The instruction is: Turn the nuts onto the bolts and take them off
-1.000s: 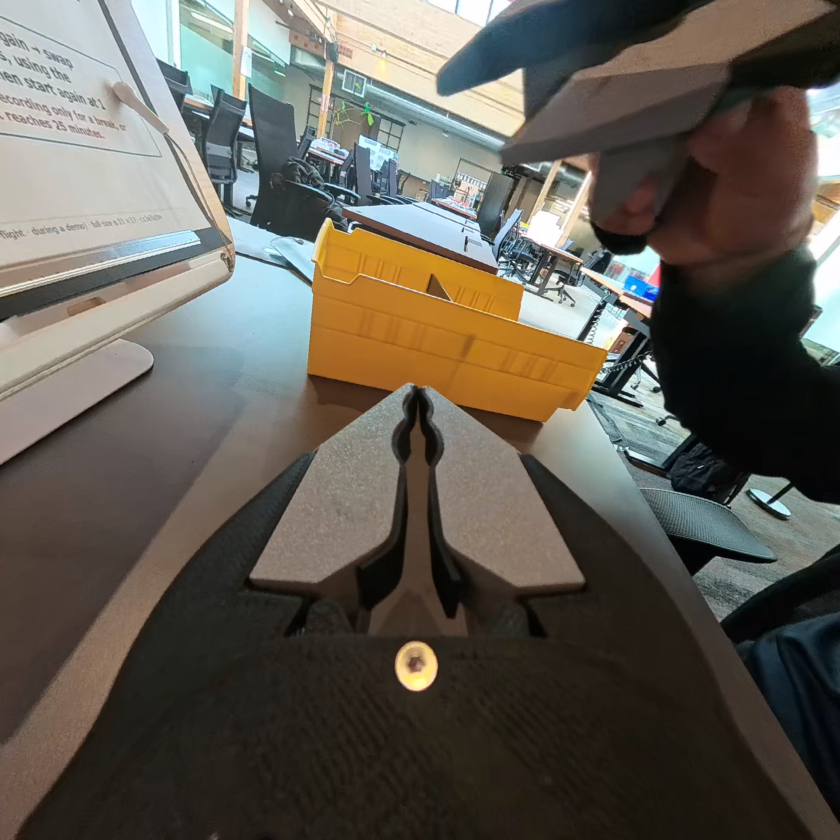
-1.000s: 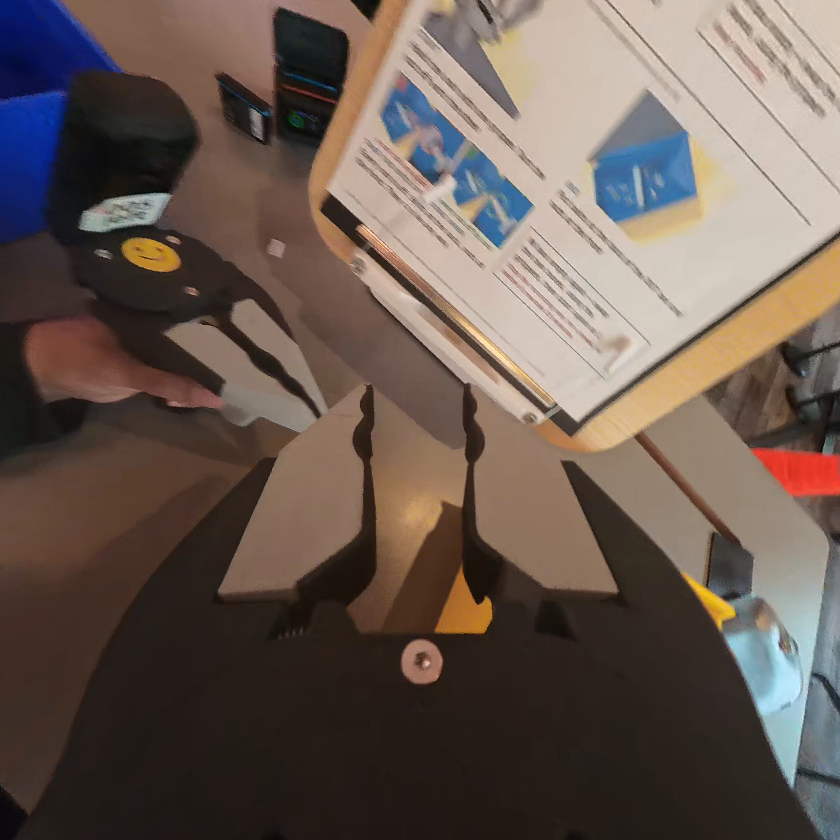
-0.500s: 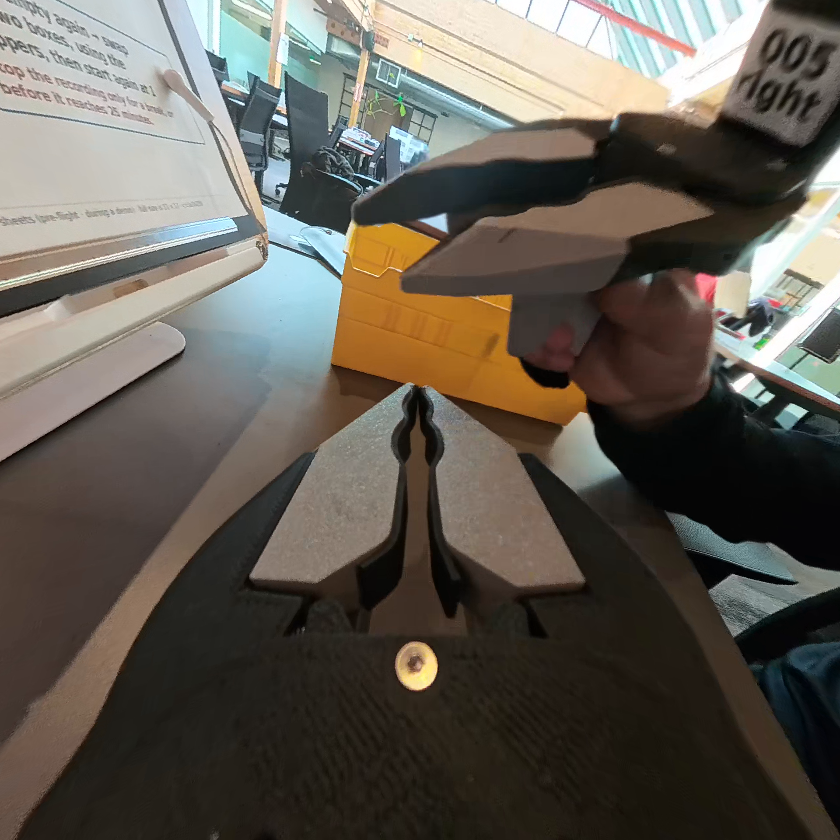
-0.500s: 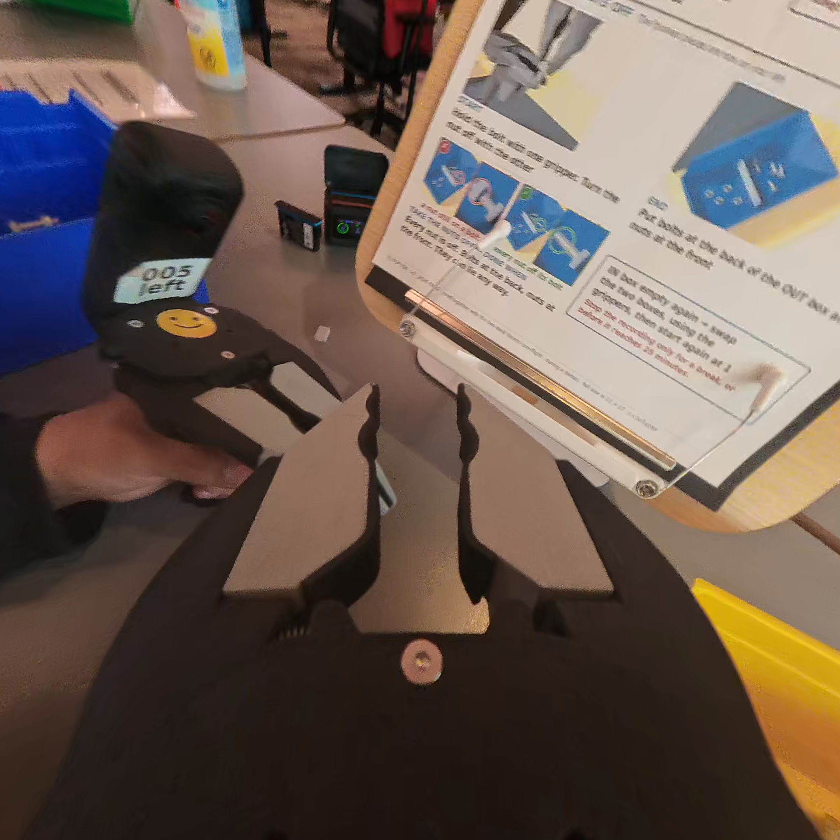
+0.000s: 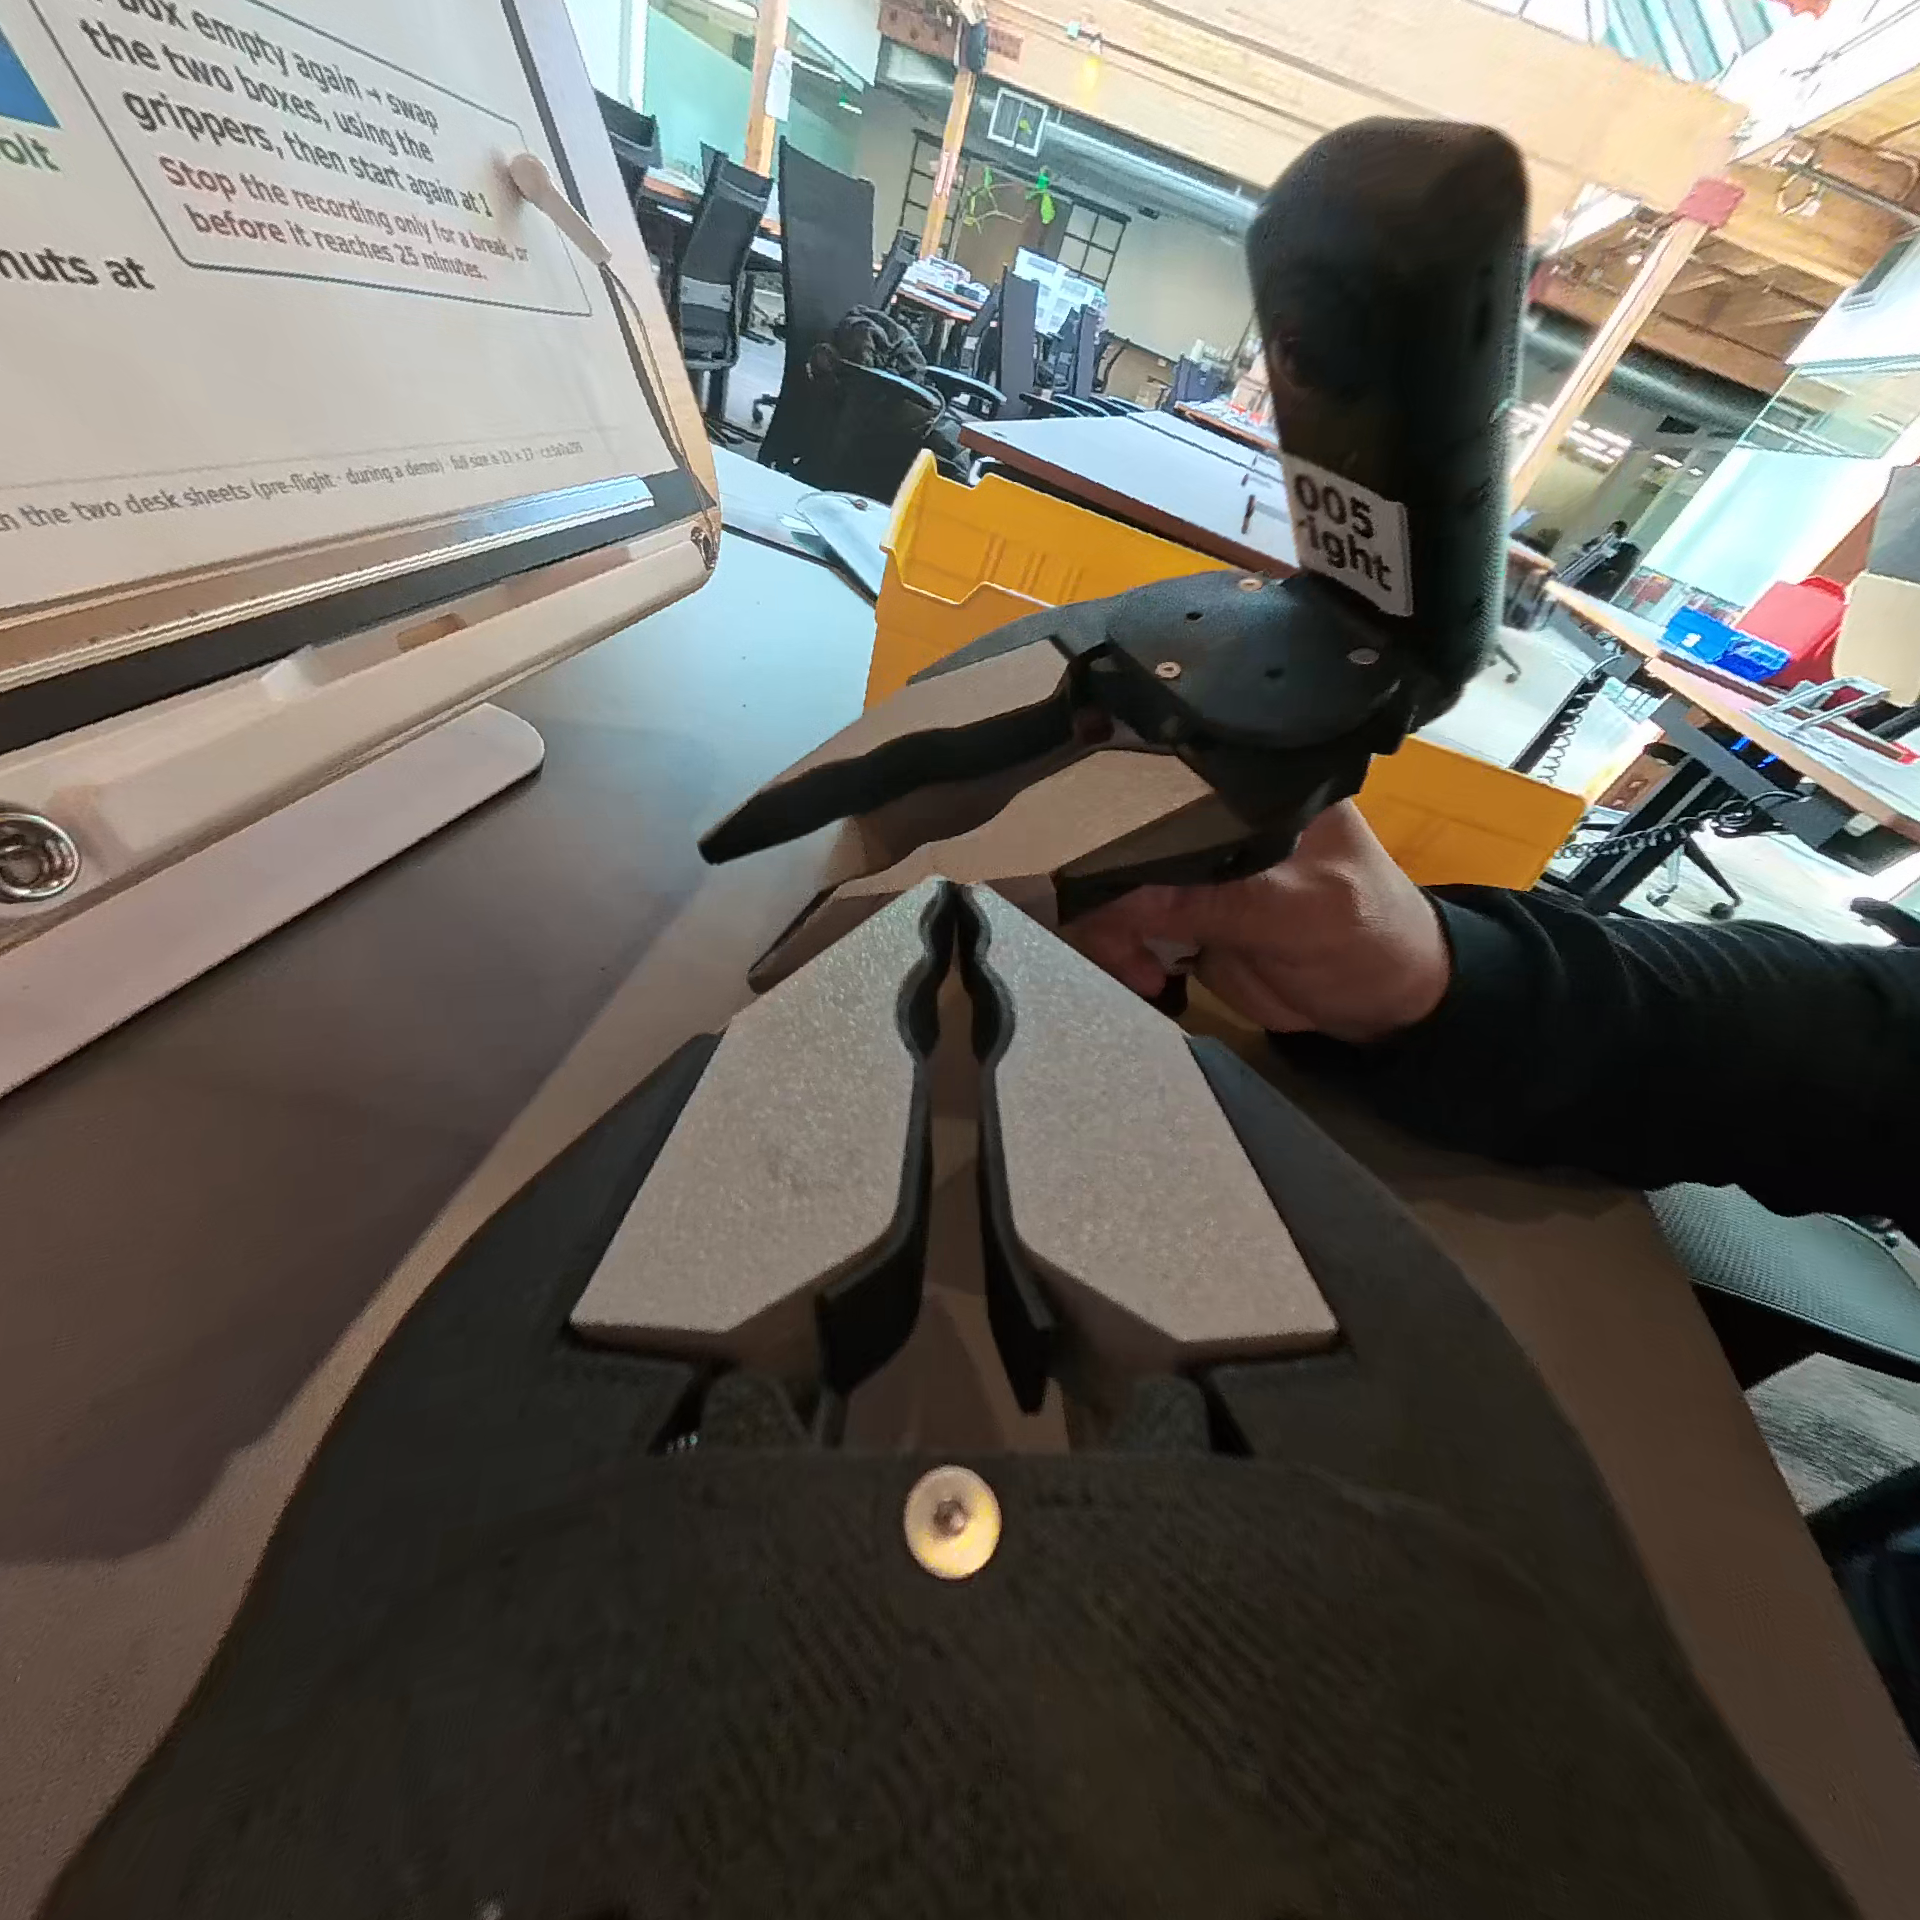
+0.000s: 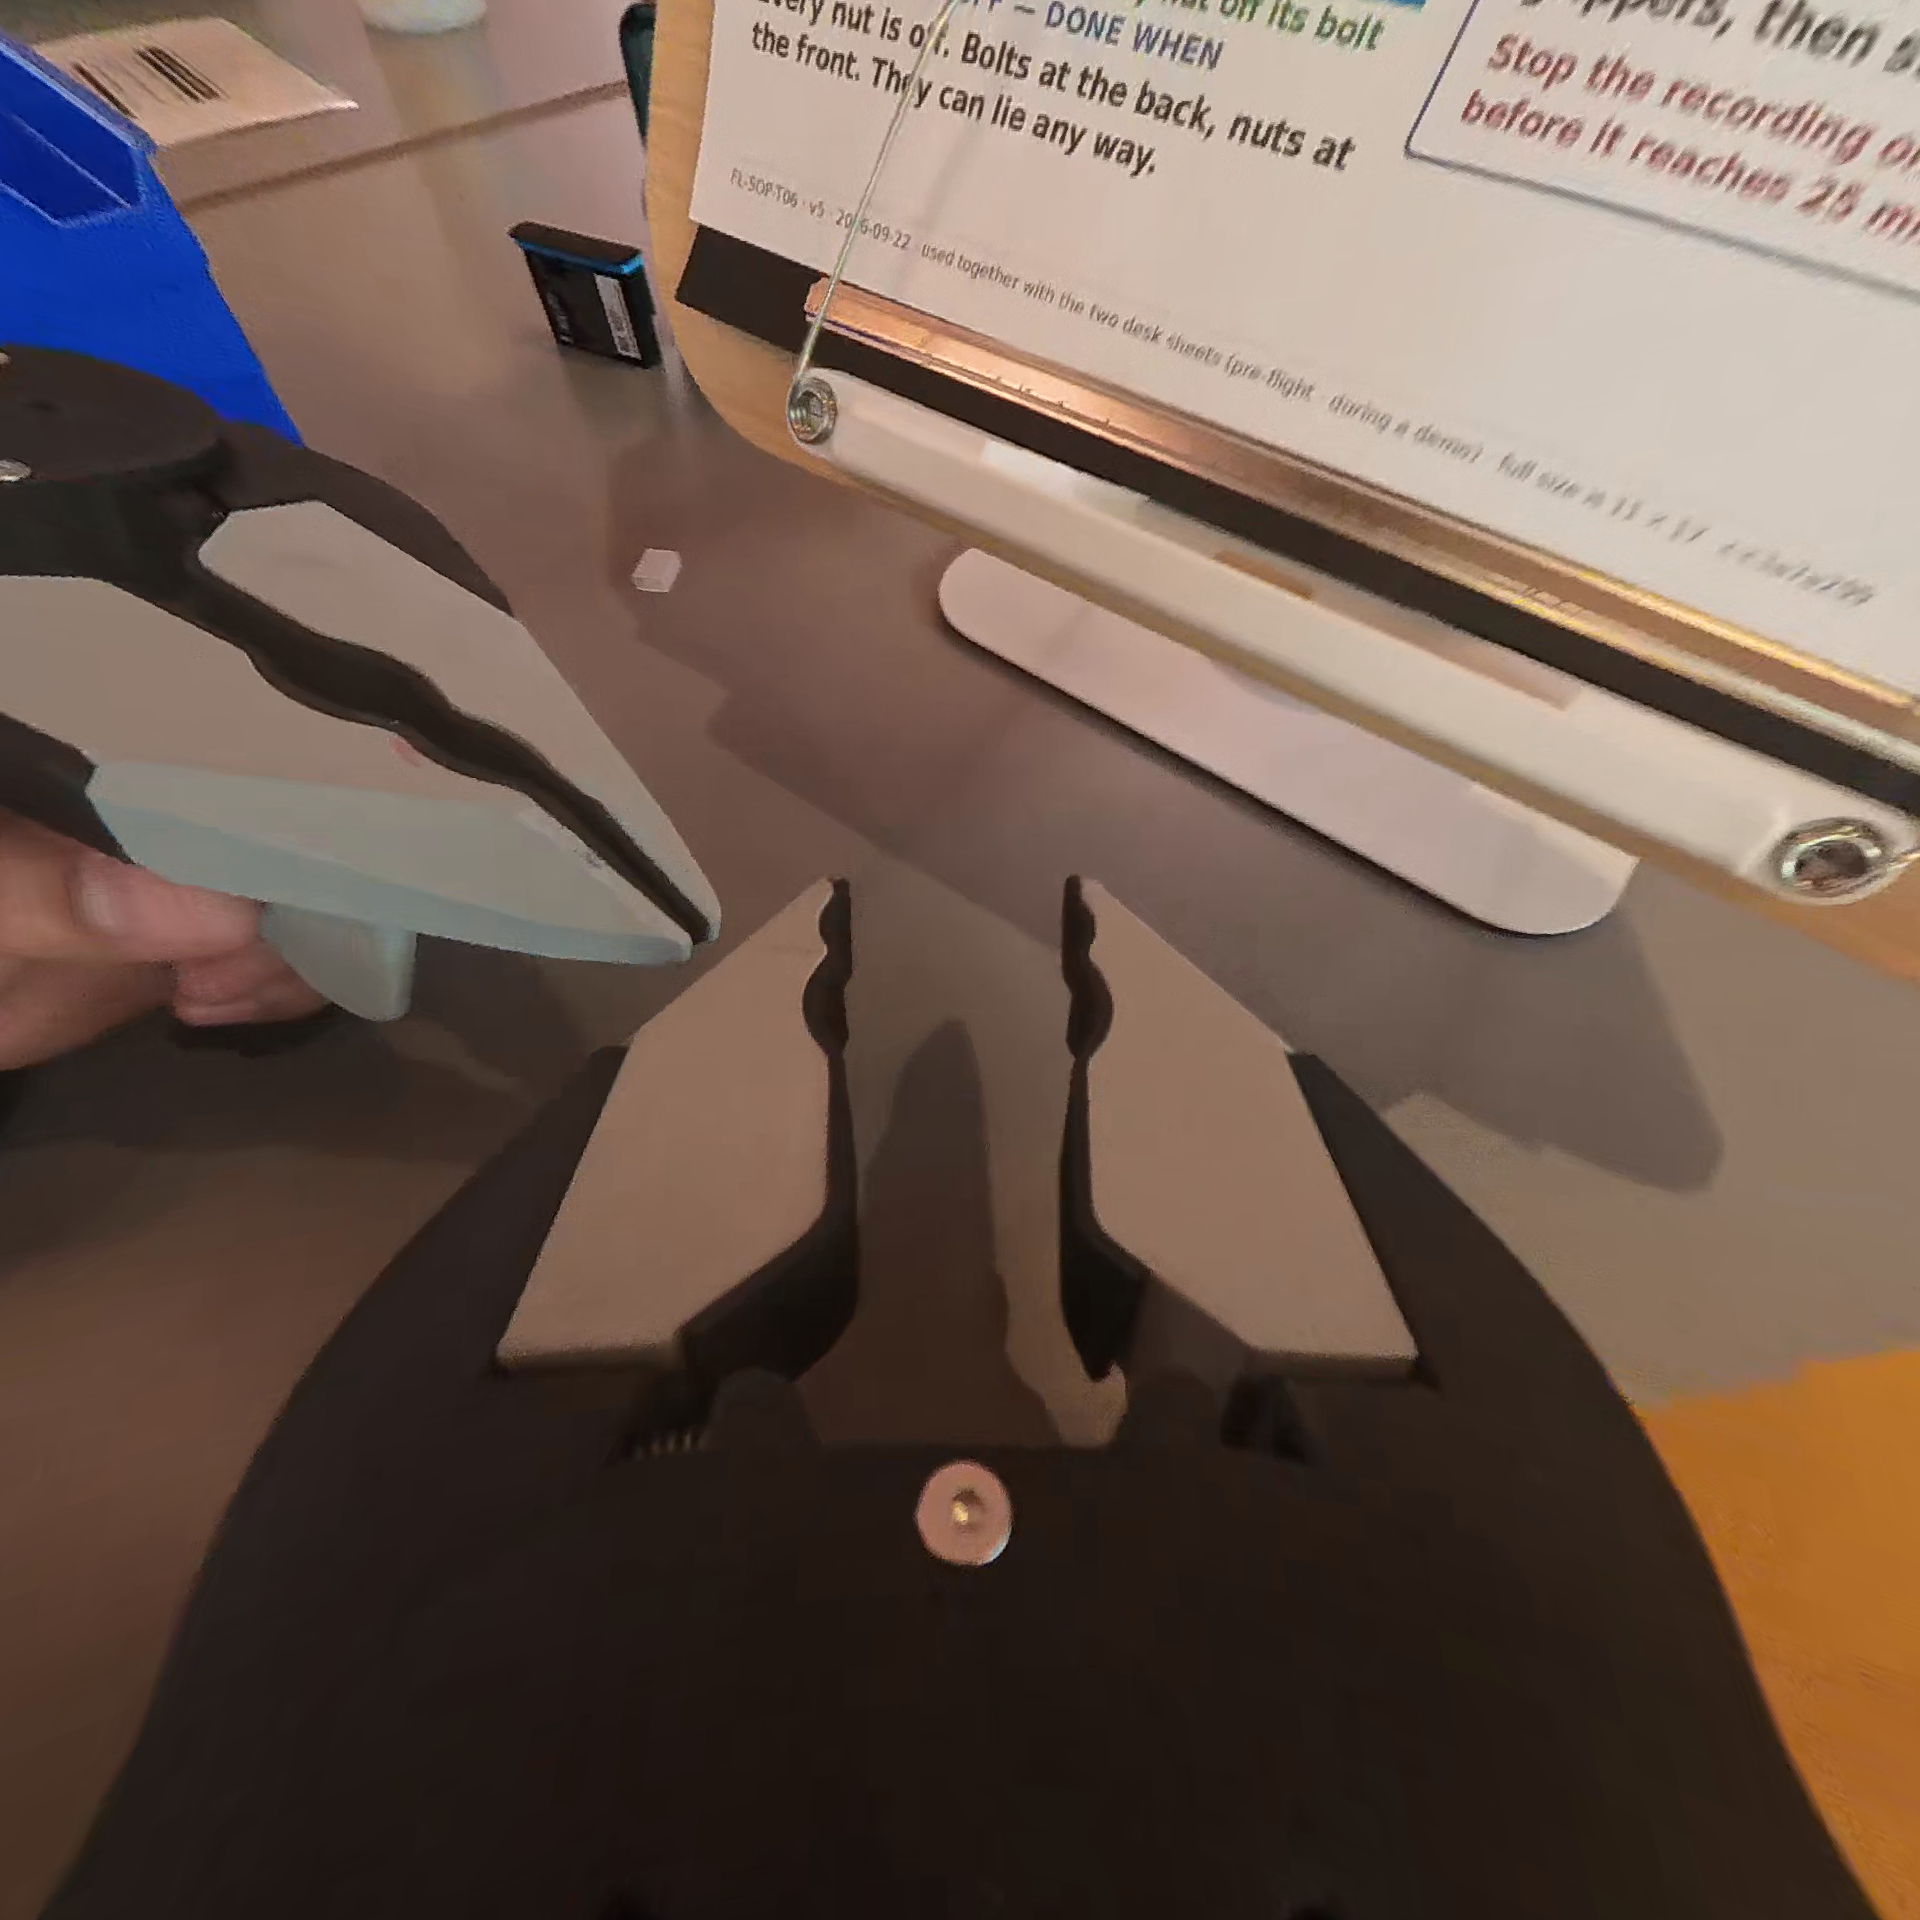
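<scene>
No nuts or bolts show in either view. My left gripper (image 5: 957,902) is shut and empty, low over the grey table. It also shows at the left of the right wrist view (image 6: 696,930), its tips closed. My right gripper (image 6: 951,899) is open and empty, its tips close to the left gripper's tips. In the left wrist view the right gripper (image 5: 748,894) crosses just beyond my left tips, held by a hand in a dark sleeve. A yellow bin (image 5: 997,582) stands behind it; its inside is hidden.
An instruction sheet on a white stand (image 6: 1278,665) rises just ahead of the right gripper and at the left of the left wrist view (image 5: 260,748). A blue bin (image 6: 94,249) stands far left, a small black device (image 6: 592,296) near it. The table edge (image 5: 1766,1558) runs at right. Spacing between my two grippers at the tips: around 6 centimeters.
The right gripper has come down from above the yellow bin to table height, tips meeting the left gripper's tips. It stays open. The left gripper stays shut and has barely moved.
</scene>
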`<action>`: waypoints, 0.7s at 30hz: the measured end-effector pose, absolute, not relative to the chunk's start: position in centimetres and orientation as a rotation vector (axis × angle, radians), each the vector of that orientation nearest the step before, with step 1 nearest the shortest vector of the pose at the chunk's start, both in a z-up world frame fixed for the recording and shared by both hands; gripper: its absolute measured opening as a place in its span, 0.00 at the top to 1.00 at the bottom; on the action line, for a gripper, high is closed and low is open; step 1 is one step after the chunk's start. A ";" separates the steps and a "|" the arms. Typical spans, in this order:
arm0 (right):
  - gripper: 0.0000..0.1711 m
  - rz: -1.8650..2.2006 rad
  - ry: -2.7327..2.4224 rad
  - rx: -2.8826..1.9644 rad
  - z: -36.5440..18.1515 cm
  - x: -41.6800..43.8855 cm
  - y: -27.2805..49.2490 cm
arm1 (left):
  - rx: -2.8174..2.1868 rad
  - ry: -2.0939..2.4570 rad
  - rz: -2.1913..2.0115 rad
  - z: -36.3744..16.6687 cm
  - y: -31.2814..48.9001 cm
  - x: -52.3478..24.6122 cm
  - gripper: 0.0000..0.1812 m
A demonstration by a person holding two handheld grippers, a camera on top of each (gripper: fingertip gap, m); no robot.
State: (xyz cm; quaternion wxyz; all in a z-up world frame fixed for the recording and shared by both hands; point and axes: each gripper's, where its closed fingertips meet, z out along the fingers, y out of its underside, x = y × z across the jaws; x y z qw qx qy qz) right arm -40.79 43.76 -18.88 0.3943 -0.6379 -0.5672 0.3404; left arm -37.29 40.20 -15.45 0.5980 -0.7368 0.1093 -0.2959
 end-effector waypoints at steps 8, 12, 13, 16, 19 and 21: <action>0.77 0.909 -1.473 -1.655 -20.4 -41.3 43.1 | -1.692 0.231 -0.665 -15.2 39.4 -37.3 1.00; 0.77 0.905 -1.504 -1.661 -21.0 -41.5 42.8 | -1.715 0.243 -0.646 -15.5 39.5 -37.0 1.00; 0.76 0.906 -1.509 -1.662 -21.0 -41.6 42.7 | -1.725 0.252 -0.645 -15.6 39.5 -36.9 1.00; 0.75 0.901 -1.518 -1.661 -21.1 -41.9 42.9 | -1.741 0.272 -0.628 -15.9 39.5 -36.5 1.00; 0.72 0.880 -1.558 -1.679 -21.8 -42.1 42.7 | -1.751 0.266 -0.589 -16.0 39.4 -36.5 1.00; 0.72 0.859 -1.587 -1.682 -22.1 -42.2 42.5 | -1.757 0.246 -0.568 -16.0 39.1 -36.4 1.00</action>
